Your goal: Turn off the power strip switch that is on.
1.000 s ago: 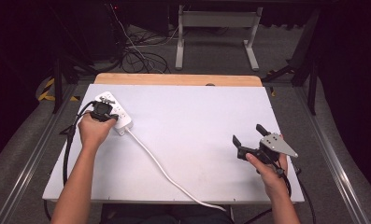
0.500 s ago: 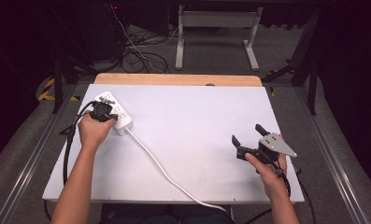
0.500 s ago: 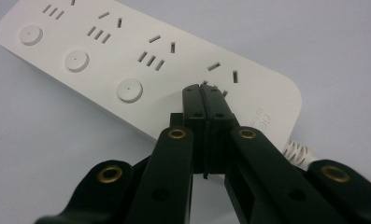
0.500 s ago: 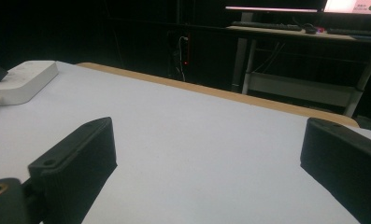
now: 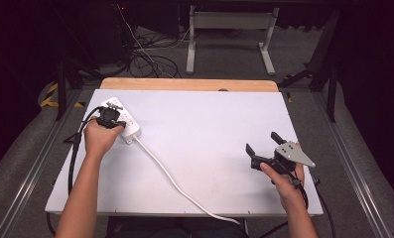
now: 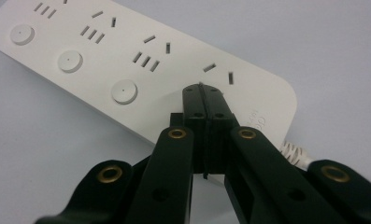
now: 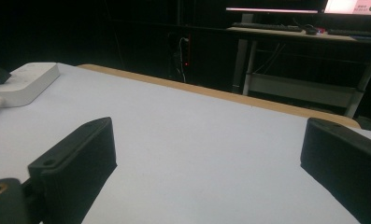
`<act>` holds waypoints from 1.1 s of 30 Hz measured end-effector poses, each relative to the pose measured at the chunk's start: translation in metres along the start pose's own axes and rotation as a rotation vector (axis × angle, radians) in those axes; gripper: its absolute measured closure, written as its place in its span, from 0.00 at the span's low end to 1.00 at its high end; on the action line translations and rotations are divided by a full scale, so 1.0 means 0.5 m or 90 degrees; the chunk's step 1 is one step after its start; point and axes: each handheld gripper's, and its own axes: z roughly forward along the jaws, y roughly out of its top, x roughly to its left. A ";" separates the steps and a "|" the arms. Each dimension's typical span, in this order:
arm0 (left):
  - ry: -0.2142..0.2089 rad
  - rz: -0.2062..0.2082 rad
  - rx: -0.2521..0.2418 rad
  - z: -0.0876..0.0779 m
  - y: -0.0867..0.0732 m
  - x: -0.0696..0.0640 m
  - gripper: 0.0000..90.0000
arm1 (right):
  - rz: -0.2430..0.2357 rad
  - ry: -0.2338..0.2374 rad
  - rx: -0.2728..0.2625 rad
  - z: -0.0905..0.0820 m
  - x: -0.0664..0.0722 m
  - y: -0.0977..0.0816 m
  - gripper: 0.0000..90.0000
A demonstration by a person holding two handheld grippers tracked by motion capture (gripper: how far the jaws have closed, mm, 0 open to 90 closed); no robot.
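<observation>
A white power strip (image 5: 131, 127) lies at the table's far left, and its white cord (image 5: 170, 174) runs toward the front edge. My left gripper (image 5: 110, 119) is shut, with its joined tips (image 6: 203, 91) pressed down on the power strip (image 6: 127, 51) in line with its row of round buttons, near the cord end (image 6: 293, 152). Nothing is held between those jaws. My right gripper (image 5: 262, 142) stands open above the right side of the table, holding nothing. In the right gripper view, that gripper (image 7: 206, 144) faces the bare top, with the strip (image 7: 26, 80) far off at the left.
The white tabletop (image 5: 219, 129) has a wooden strip (image 5: 184, 84) along its far edge. Beyond it are a metal stand (image 5: 229, 29) and tangled cables (image 5: 150, 59) on the floor. A desk with screens (image 7: 314, 28) stands in the dark background.
</observation>
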 end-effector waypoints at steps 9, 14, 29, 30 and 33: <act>0.017 0.014 0.016 0.001 0.007 -0.008 1.00 | -0.002 0.000 -0.003 0.000 0.002 0.001 0.04; -0.008 -0.017 0.005 0.000 0.002 0.003 1.00 | 0.000 -0.003 -0.003 -0.003 -0.001 0.001 0.04; -0.022 -0.069 -0.026 0.000 -0.019 0.013 1.00 | 0.007 -0.007 -0.008 -0.008 -0.003 0.002 0.04; -0.022 -0.066 -0.033 0.000 -0.022 0.014 1.00 | 0.008 -0.006 -0.009 -0.009 -0.003 0.002 0.04; -0.037 -0.086 -0.047 0.000 -0.030 0.021 1.00 | 0.010 -0.008 -0.013 -0.011 -0.005 0.003 0.04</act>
